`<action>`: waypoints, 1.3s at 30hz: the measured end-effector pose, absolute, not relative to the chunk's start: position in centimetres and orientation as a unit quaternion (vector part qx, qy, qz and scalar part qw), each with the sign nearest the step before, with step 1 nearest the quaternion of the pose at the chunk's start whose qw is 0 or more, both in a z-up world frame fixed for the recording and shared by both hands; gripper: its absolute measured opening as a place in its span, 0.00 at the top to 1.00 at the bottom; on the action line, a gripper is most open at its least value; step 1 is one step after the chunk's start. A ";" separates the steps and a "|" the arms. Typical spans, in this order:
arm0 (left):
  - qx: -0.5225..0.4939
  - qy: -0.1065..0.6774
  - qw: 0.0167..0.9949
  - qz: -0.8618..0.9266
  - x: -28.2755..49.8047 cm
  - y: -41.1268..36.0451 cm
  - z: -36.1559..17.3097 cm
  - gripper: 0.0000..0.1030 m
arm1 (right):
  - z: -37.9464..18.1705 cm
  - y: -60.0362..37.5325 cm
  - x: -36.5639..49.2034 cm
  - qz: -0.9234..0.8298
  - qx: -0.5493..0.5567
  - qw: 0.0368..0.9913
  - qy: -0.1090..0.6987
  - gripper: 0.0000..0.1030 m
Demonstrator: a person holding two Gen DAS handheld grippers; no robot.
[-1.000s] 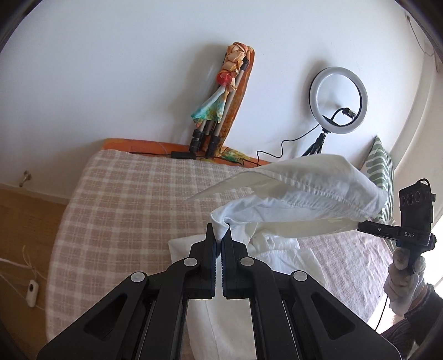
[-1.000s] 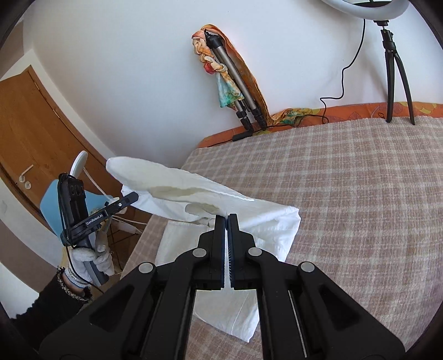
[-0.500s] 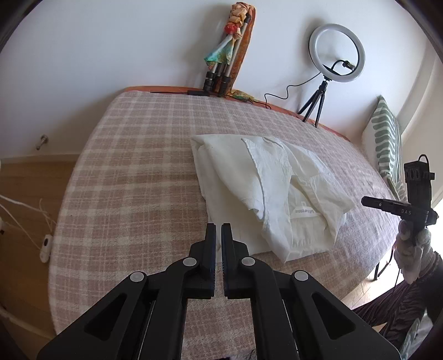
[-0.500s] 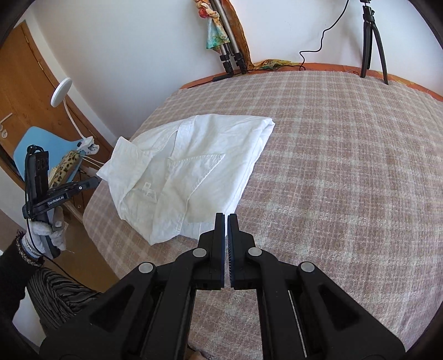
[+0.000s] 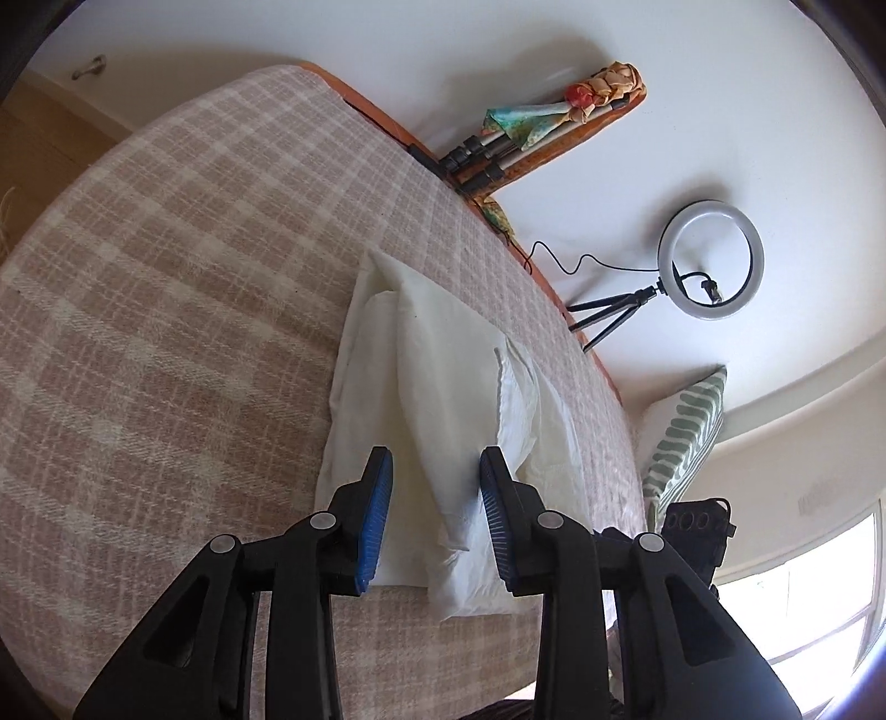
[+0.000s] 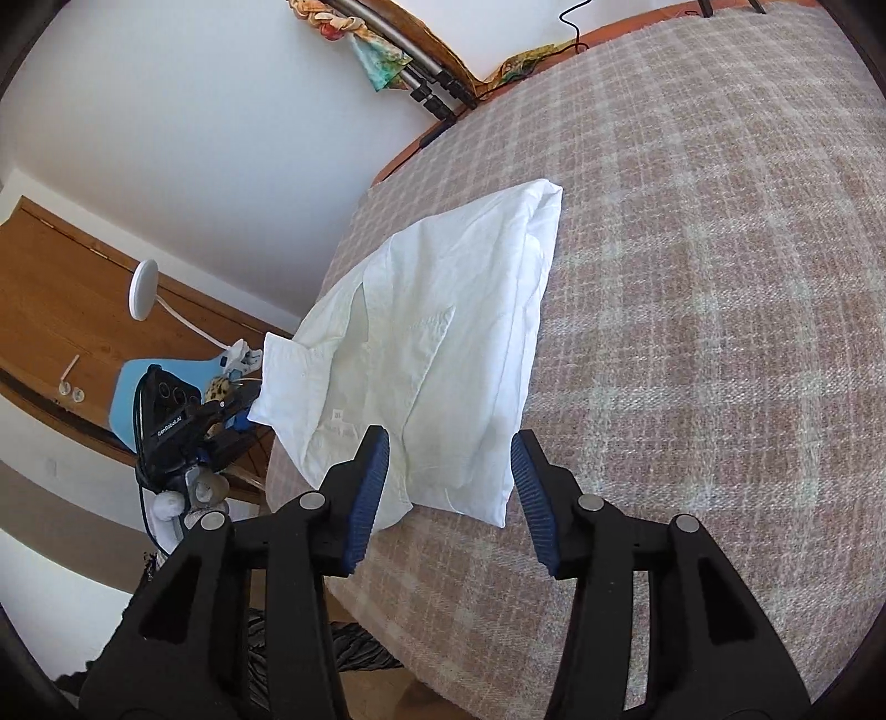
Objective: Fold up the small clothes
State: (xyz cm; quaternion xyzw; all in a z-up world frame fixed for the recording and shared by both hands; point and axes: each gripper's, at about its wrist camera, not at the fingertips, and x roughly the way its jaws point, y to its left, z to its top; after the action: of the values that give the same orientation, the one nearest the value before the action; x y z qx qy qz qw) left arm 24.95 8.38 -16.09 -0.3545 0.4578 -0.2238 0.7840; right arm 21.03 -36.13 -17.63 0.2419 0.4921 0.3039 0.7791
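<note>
White shirt lies folded near bed edge, plaid cover bare beyond. Left gripper & right gripper jaws opening, each straddling shirt's near hem, gripping nothing.

**White on Checks**

A white shirt on a beige-and-cream plaid bedspread with an orange edge. Black grippers, blue pads. A green-and-white striped pillow; white wall; brown wooden door.
</note>
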 end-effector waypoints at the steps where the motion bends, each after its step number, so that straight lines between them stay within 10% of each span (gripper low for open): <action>1: -0.349 0.459 0.786 -0.223 25.0 8.1 -16.2 0.73 | -17.8 -35.9 21.1 0.307 0.241 0.776 0.495 0.59; 4: -0.327 0.465 0.791 -0.225 25.4 7.2 -16.3 0.95 | -18.1 -35.0 21.3 0.300 0.224 0.781 0.500 0.86; 9: -0.306 0.448 0.807 -0.233 24.8 7.0 -14.5 0.97 | -16.3 -35.1 21.0 0.313 0.233 0.781 0.488 0.95; 25: -0.135 0.498 0.839 -0.171 23.2 5.6 -17.4 0.93 | -17.7 -35.0 20.8 0.277 0.167 0.780 0.535 0.96; 39: -0.115 0.415 0.890 -0.153 28.3 2.4 -11.2 0.93 | -11.5 -32.9 27.1 0.275 0.148 0.852 0.421 0.82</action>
State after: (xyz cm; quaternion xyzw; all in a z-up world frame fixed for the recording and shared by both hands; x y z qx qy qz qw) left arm 28.27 2.41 -11.20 -0.1148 0.4147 -0.1534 0.8896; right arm 27.15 -32.86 -11.50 0.1478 0.4210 0.2749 0.8517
